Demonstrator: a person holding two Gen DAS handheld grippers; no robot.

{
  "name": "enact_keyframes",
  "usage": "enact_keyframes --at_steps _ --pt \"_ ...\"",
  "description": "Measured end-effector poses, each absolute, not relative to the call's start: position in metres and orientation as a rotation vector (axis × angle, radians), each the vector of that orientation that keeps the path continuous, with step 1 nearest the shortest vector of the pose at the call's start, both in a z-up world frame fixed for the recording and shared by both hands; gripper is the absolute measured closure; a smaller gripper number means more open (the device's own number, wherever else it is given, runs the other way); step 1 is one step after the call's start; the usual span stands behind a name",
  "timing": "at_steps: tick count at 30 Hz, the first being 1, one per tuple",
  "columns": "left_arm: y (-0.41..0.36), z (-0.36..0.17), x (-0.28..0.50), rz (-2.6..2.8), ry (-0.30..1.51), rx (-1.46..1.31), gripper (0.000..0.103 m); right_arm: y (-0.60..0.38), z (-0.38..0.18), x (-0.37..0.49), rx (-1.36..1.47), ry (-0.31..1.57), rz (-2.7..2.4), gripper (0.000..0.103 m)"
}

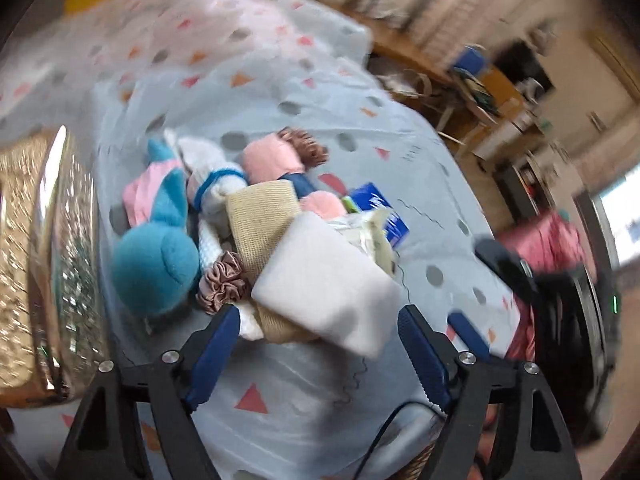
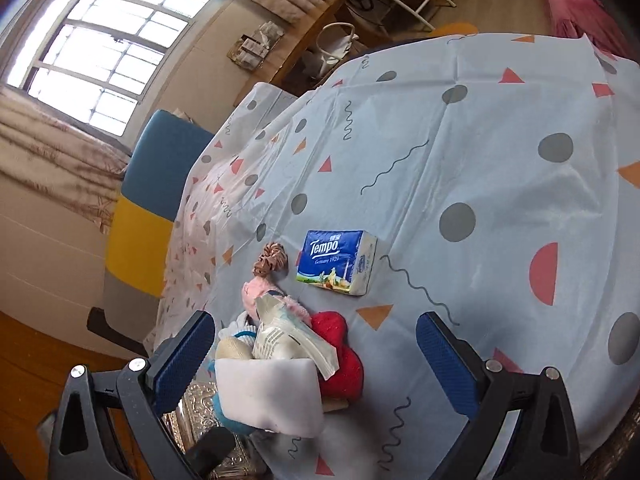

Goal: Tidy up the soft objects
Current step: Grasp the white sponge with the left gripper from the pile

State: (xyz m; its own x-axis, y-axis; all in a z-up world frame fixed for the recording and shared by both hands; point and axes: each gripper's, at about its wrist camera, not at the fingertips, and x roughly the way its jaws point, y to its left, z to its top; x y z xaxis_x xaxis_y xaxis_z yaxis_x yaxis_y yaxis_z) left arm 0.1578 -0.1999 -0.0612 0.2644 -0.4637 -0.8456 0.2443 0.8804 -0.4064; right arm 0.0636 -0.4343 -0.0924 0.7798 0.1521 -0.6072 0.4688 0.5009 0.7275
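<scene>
A blue plush toy [image 1: 154, 260] is lying leftmost in a pile on the bench [image 1: 320, 104], a white foam block [image 1: 328, 288] sitting just ahead of the wide-open, empty left hand-held gripper [image 1: 320, 328]. The right hand-held gripper [image 2: 316, 344] is gaping empty, the block [image 2: 270, 394] between its fingers, a tissue pack [image 2: 338, 262] lying beyond.

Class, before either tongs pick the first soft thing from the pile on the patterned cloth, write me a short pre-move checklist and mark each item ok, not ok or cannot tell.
1. Left tongs open and empty: ok.
2. Right tongs open and empty: ok.
3. White foam block on top of the pile, nothing over it: ok.
4. Tissue pack lying apart from the pile, free to lift: ok.
5. Blue plush toy free of its neighbours: not ok, it presses against the other toys and the satin scrunchie.
6. Where the sorted things should go: cannot tell; the shiny tray beside the pile is blurred.
</scene>
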Motion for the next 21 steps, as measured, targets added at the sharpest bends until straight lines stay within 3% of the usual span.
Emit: enact_keyframes --at_steps 10,11,13,21 --pt "-0.236 -0.069 0.193 -0.285 1.253 -0.141 0.018 -0.437 -0.098 0.065 1.075 0.701 -0.212 0.0" --pt "-0.24 -0.071 0.193 -0.297 1.25 -0.107 0.019 -0.437 -0.099 0.065 1.078 0.706 -0.211 0.0" --pt "-0.239 -0.076 0.189 -0.333 1.231 -0.077 0.034 -0.437 -0.101 0.066 1.082 0.716 -0.207 0.0" --pt "-0.201 -0.075 0.133 -0.525 1.165 0.047 0.037 -0.435 -0.104 0.069 1.069 0.745 -0.199 0.0"
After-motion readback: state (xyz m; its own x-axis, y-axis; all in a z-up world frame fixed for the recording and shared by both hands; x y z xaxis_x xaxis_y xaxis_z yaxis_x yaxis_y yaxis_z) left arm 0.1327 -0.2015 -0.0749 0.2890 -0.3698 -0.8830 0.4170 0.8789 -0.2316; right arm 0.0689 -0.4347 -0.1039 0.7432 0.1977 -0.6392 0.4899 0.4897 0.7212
